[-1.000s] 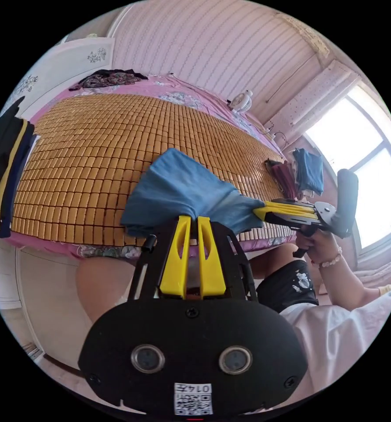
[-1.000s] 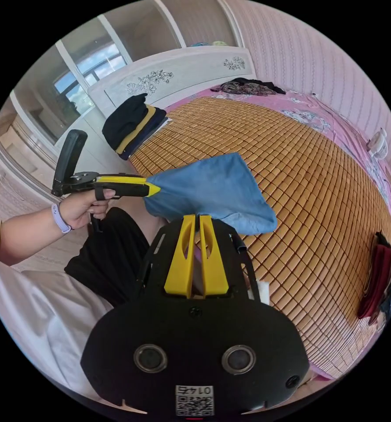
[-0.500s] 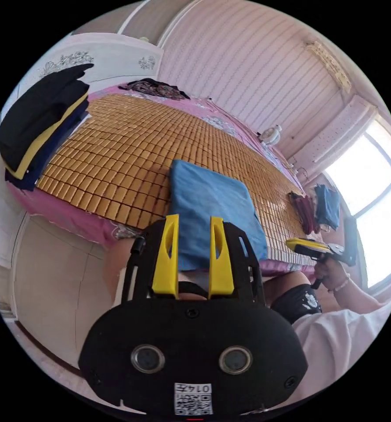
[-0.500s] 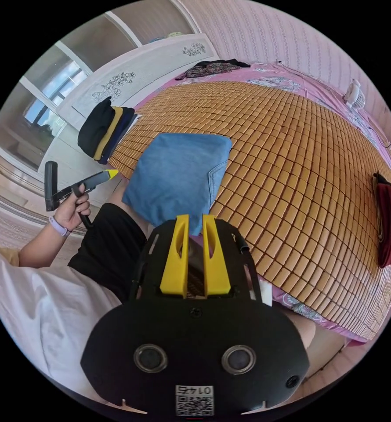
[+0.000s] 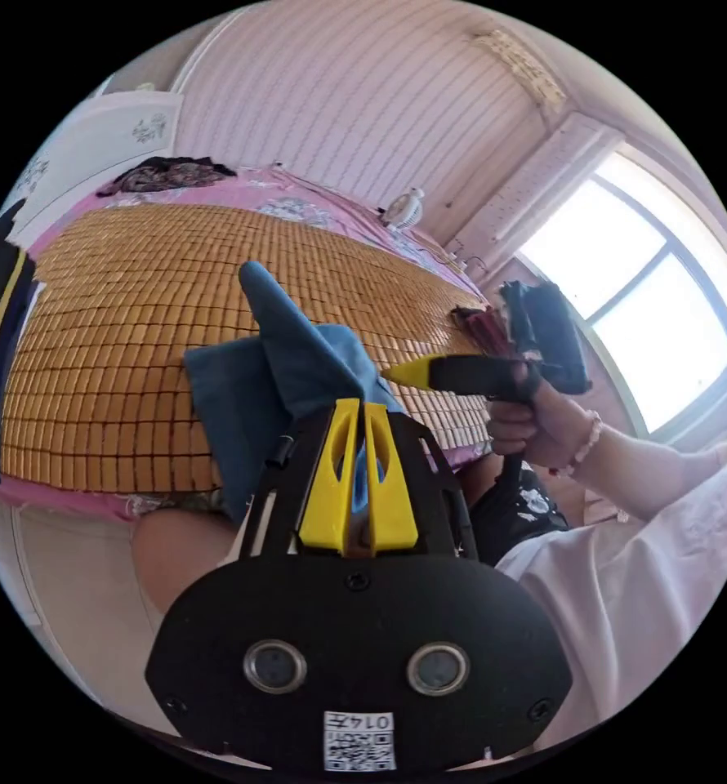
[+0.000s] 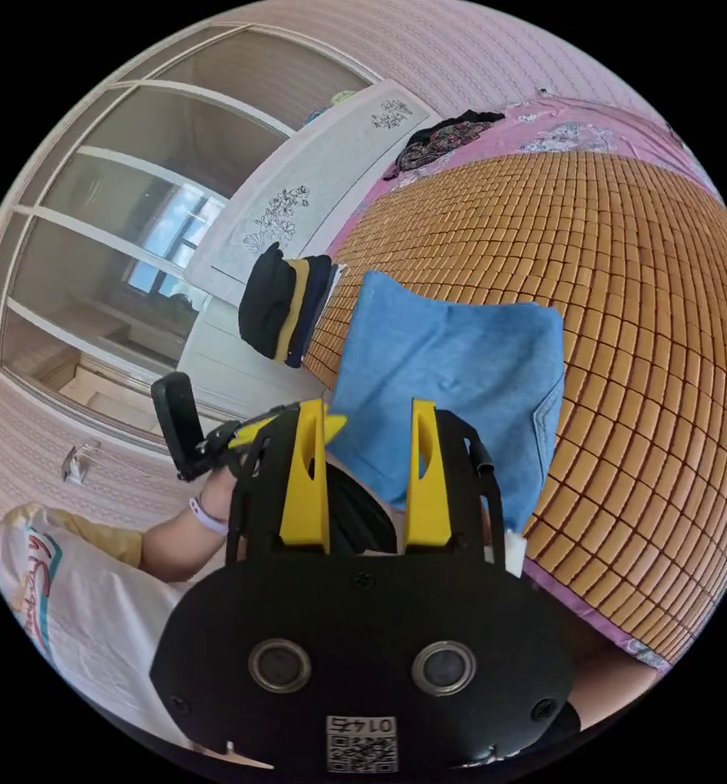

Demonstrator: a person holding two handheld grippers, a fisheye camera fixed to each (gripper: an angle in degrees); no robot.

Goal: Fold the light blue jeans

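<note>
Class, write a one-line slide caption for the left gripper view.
Left claw shut on blue jeans, lifting a fold above the bamboo mat; right claw alongside.

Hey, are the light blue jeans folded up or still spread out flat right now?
Folded. The light blue jeans form a compact bundle at the bamboo mat's edge, one corner lifted by the left gripper, shut on them.

Lying under pink striped walls [image 5: 363, 106], a bed with a bamboo mat [image 5: 135, 327]; glaring at one side, a bright window [image 5: 657, 286].
</note>
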